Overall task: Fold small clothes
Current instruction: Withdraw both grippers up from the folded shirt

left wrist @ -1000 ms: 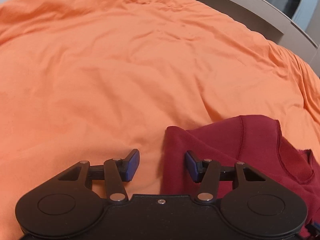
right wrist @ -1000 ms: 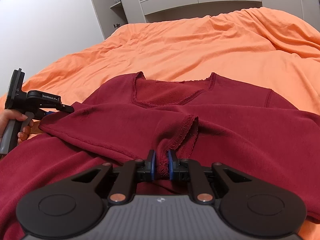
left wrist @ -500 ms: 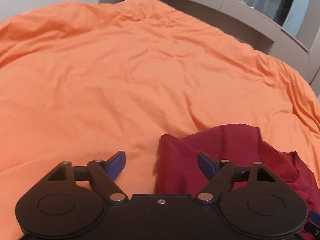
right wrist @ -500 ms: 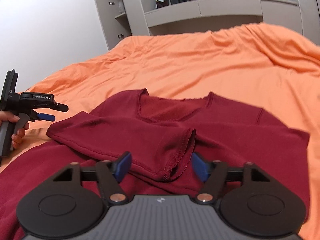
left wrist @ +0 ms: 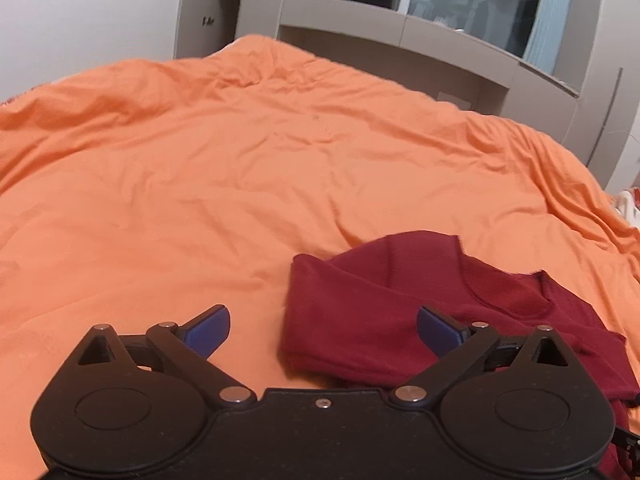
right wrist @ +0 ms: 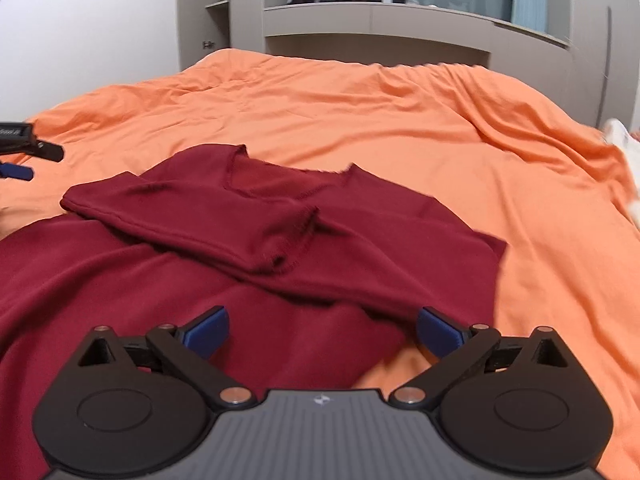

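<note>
Both pairs of jaws stand wide apart and have just been opening. The right gripper (right wrist: 323, 330), which a second ago was pinched on the frayed cuff of a sleeve, now holds nothing; its blue pads hover above the cloth, one over the garment and one at its edge. The left gripper (left wrist: 323, 330) was half open beside the folded shoulder then, and is spread fully now, with only the corner of the cloth showing between its fingers, untouched.

Both views have pulled back and tipped upward since then, so more of the grey wall unit (right wrist: 400, 28) and its window shows beyond the bed.

Largest in the scene is the orange bedspread (right wrist: 400, 120), creased but bare across its far half and along the right side, leaving broad room beyond the garment. The dark red top (right wrist: 260, 216) lies flat on the near part, neckline away from the cameras, one sleeve folded across the chest with its raw cuff near the middle. Its right edge ends in a squared corner on the orange cloth.
</note>
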Available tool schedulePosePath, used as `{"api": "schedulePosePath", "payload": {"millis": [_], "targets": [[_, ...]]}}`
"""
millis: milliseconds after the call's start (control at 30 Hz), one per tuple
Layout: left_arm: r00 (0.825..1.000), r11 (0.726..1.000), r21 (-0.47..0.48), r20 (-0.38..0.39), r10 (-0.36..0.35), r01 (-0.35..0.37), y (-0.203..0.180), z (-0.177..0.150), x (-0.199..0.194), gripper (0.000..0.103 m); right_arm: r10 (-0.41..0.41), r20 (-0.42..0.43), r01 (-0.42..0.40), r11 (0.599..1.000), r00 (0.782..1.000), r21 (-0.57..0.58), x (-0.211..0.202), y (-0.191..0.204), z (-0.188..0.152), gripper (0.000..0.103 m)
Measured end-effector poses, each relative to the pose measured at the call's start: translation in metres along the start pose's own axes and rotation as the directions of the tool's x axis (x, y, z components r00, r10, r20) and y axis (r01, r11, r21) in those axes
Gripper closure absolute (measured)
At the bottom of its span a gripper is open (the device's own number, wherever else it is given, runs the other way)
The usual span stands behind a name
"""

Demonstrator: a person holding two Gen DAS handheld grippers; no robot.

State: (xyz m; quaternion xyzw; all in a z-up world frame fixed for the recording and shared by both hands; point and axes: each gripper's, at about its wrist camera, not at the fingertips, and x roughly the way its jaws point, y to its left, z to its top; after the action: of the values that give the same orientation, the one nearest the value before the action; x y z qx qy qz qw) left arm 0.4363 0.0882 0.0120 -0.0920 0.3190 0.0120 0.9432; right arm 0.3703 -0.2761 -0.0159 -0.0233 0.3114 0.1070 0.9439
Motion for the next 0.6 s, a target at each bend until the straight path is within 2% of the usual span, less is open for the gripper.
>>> {"api": "schedulePosePath", "payload": {"millis": [333,433,600], "targets": [[0.995,0.991,0.124,0.082,-0.061,0.05,-0.03,-0.068,-0.078,0.001,0.0,0.12,-0.005,0.999,0.993,0.045,-0.079,-0.001,-0.042,0.0],[0.992,0.991,0.124,0.1,-0.071,0.058,-0.033,-0.089,-0.098,0.001,-0.017,0.157,0.005,0.997,0.987,0.08,-0.105,0.0,-0.06,0.0],[0.992,0.995,0.069,0.094,-0.084,0.078,-0.026,-0.111,-0.12,0.001,0.001,0.173,-0.03,0.985,0.985,0.167,-0.137,-0.002,-0.085,0.0]]}}
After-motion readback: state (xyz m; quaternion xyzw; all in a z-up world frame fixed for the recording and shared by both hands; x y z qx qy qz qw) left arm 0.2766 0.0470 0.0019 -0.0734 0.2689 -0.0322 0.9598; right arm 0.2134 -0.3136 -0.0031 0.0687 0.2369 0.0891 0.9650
